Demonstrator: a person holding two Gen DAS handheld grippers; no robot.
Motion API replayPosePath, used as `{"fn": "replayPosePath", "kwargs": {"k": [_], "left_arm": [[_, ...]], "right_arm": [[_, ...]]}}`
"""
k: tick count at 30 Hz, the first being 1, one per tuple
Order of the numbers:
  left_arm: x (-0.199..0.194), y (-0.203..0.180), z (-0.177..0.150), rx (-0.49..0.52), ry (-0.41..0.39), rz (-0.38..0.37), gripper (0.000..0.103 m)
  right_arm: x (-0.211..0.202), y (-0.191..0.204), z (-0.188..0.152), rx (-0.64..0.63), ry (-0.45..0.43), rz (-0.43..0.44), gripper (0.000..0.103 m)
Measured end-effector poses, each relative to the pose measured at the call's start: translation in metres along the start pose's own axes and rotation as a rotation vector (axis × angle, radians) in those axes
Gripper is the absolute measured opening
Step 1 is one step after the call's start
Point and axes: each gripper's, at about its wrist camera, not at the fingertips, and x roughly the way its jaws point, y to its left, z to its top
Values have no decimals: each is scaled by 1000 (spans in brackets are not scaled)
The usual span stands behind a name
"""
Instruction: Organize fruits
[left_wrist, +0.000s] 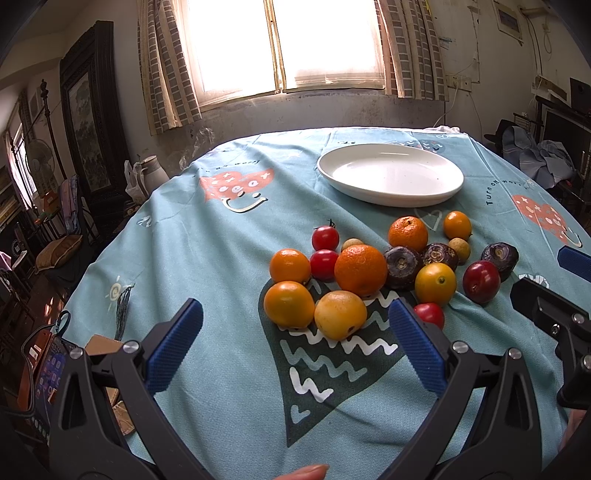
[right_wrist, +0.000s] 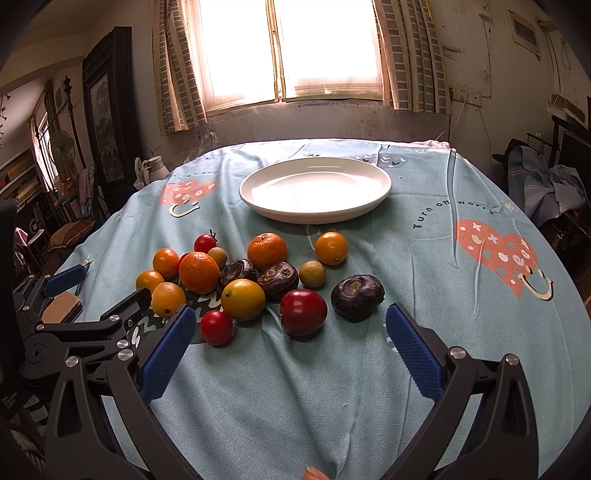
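A pile of fruit lies on the blue tablecloth: oranges (left_wrist: 360, 270) (right_wrist: 199, 272), small yellow-orange citrus (left_wrist: 340, 314) (right_wrist: 243, 299), cherry tomatoes (left_wrist: 325, 238) (right_wrist: 216, 328), a red plum (left_wrist: 481, 281) (right_wrist: 303, 312) and dark water chestnuts (left_wrist: 400, 266) (right_wrist: 357, 297). An empty white plate (left_wrist: 390, 173) (right_wrist: 315, 189) stands behind them. My left gripper (left_wrist: 295, 345) is open and empty just in front of the citrus. My right gripper (right_wrist: 291, 354) is open and empty just before the plum. Each gripper shows at the edge of the other's view.
The round table's edge curves off left and right (left_wrist: 110, 280) (right_wrist: 569, 280). A window and curtains (left_wrist: 288, 48) lie behind the table. A kettle (left_wrist: 149, 175) and furniture stand at the left, clutter at the right. A phone (left_wrist: 51, 369) lies at the left edge.
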Motion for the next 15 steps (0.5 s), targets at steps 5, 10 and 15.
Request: {"fn": "replayPosePath", "kwargs": {"k": [5, 10, 15], "left_arm": [[0, 0, 0, 0, 0, 1, 101], [0, 0, 0, 0, 0, 0, 101], [4, -3, -6, 5, 9, -13, 101]], "right_arm": [[0, -1, 0, 0, 0, 2, 102], [-1, 0, 1, -1, 0, 5, 102], [3, 1, -1, -2, 1, 7, 102]]}}
